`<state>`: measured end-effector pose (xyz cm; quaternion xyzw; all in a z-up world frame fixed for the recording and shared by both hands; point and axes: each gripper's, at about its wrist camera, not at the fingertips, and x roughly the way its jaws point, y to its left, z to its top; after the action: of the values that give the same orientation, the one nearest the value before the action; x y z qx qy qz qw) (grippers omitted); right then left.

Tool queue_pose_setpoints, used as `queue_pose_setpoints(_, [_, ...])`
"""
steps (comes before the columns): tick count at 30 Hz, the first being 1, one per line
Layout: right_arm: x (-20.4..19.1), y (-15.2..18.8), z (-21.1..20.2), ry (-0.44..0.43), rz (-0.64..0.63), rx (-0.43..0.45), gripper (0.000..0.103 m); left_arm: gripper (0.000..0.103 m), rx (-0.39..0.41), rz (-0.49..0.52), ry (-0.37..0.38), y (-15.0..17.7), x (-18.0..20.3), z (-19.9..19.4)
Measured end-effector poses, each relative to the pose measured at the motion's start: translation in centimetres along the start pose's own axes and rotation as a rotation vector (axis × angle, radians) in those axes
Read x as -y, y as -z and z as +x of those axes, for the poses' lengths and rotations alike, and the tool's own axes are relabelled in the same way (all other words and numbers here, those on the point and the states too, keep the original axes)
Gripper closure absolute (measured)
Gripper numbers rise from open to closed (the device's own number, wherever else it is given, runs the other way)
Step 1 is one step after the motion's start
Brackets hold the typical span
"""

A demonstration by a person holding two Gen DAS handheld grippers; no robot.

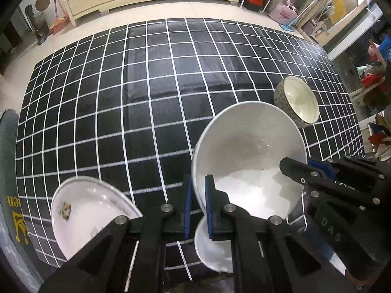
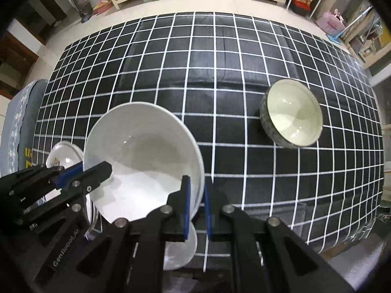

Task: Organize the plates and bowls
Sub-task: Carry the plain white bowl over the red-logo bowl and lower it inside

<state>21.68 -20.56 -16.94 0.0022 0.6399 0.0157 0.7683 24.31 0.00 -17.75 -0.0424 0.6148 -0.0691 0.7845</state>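
Both tools grip one large white bowl (image 1: 251,151), one on each side of its rim, and it hangs tilted above the desk (image 1: 151,78), which wears a black cloth with a white grid. The left tool (image 1: 198,195) is clamped tight on the rim's near-left edge, a blue pad on each face of the wall. The right tool (image 2: 196,195) is likewise closed on the rim at the opposite side; in the left view it shows at the bowl's right edge. Directly under the bowl lies a small white dish (image 1: 215,251) on the cloth. A flowered plate (image 1: 85,217) sits to the left, near the desk's front edge. A patterned bowl (image 2: 292,112) stands upright well apart, to the right.
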Motion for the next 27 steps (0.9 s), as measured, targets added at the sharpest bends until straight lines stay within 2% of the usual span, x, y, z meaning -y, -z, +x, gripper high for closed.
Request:
queue_pose_setpoints(5, [-2.2,2.2,0.0,0.005,-0.008,-0.003,0.09,0.094,-0.001,0.002,-0.017,2.2,0.5,-0.4])
queue_pose_setpoints(6, [-0.8,3.1,-0.1,0.006,-0.013,-0.004,0.09,0.094,-0.004,0.002,-0.019,2.5,0.8,-0.3])
queue_pose_setpoints(11, [-1.6,5.2,1.5,0.016,-0.023,-0.025,0.09,0.094,-0.024,-0.004,-0.022,4.5,1.5,0.5])
queue_pose_setpoints(13, [0.9,5.6,1.8,0.017,-0.028,-0.036,0.09,0.094,-0.028,0.0,-0.025,5.1,1.7,0.6])
queue_pose_setpoints(16, [0.4,5.8,3.0,0.017,-0.035,-0.055,0.09,0.094,-0.047,0.005,-0.033,6.0,2.0,1.4])
queue_pose_setpoints(19, [3.7,8.7,2.1,0.016,-0.04,-0.066,0.09,0.094,-0.065,0.005,-0.037,6.6,2.2,2.2])
queue_pose_setpoints(27, [3.9,9.8,4.0,0.013,-0.055,-0.103,0.09,0.094,-0.092,0.013,-0.055,7.3,2.4,3.3])
